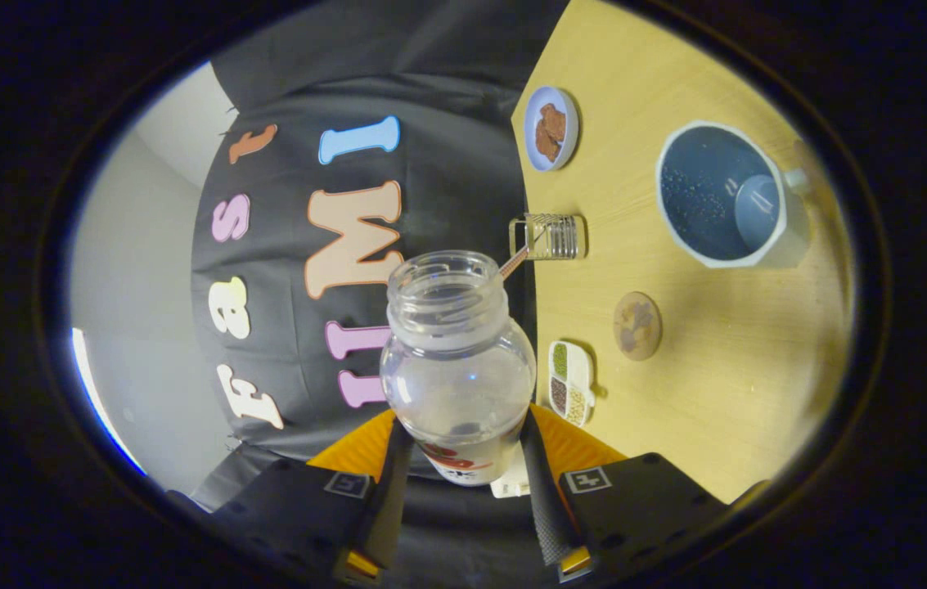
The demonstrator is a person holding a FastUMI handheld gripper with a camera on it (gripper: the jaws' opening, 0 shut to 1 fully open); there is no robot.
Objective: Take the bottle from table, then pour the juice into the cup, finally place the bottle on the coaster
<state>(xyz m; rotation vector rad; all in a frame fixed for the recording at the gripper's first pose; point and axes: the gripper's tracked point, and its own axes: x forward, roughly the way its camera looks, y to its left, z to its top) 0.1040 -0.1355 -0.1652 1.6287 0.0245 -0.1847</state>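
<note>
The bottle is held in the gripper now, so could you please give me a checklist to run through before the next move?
1. Grip: gripper shut on the bottle, both fingers pressing its sides. Ok.
2. Cap: off, mouth open. Ok.
3. Bottle contents: looks clear and near empty; juice left cannot tell.
4. Pour: bottle tipped, mouth aimed near the cup with its straw, not over it. Cannot tell if done.
5. Coaster: bare on the table, beside the cup. Ok.
6. Neighbours: mug and sectioned dish flank the coaster. Ok, apart from it.
</note>
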